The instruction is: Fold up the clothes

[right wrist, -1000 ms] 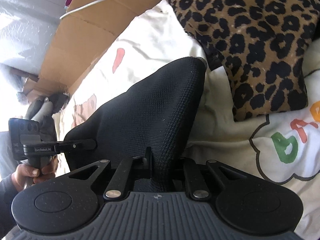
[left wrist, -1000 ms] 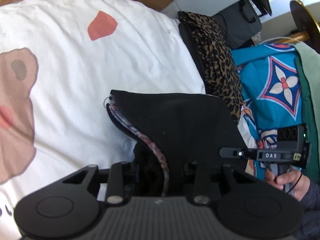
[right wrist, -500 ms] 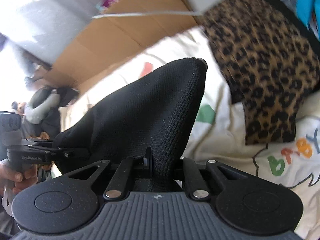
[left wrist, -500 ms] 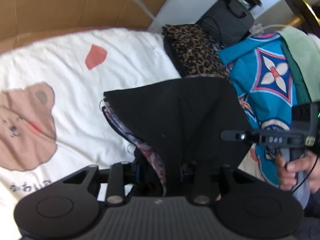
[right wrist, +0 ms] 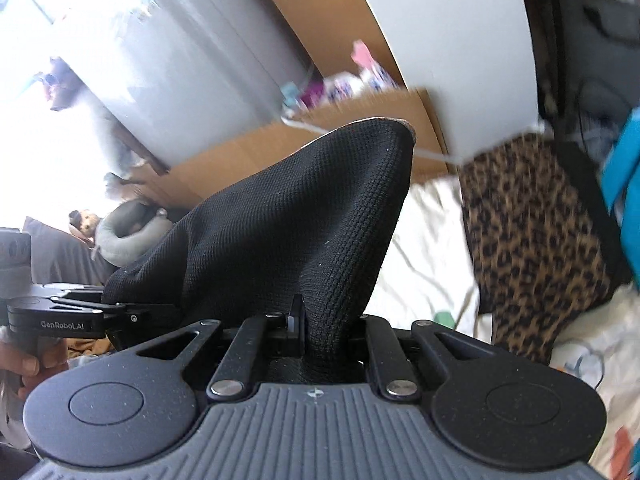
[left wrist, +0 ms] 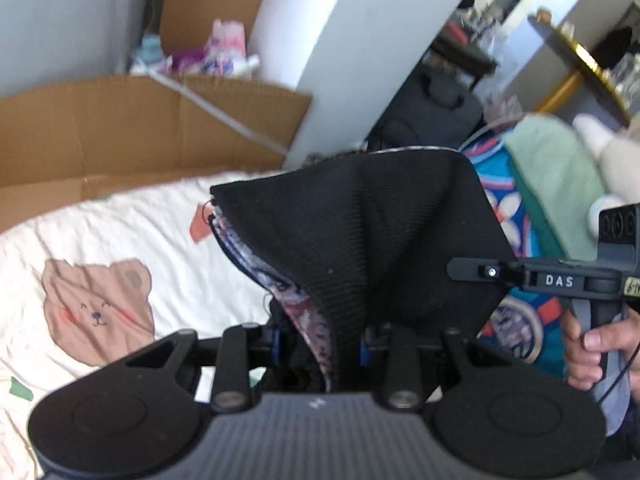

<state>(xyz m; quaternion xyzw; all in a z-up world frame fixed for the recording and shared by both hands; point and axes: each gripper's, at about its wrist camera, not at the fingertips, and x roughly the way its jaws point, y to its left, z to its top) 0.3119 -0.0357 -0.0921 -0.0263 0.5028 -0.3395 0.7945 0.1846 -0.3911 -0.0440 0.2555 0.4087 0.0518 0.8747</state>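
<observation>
1. The left gripper [left wrist: 320, 344] and right gripper [right wrist: 320, 336] each have their jaws clenched on the black garment [left wrist: 360, 232], which stretches between them.
2. A second ago the cloth hung close over the bed sheet [left wrist: 120, 240]; now both grippers have tilted upward, lifting it clear.
3. Judged from this, the garment is in mid-air, probably being carried or shaken out before being laid flat.
</observation>
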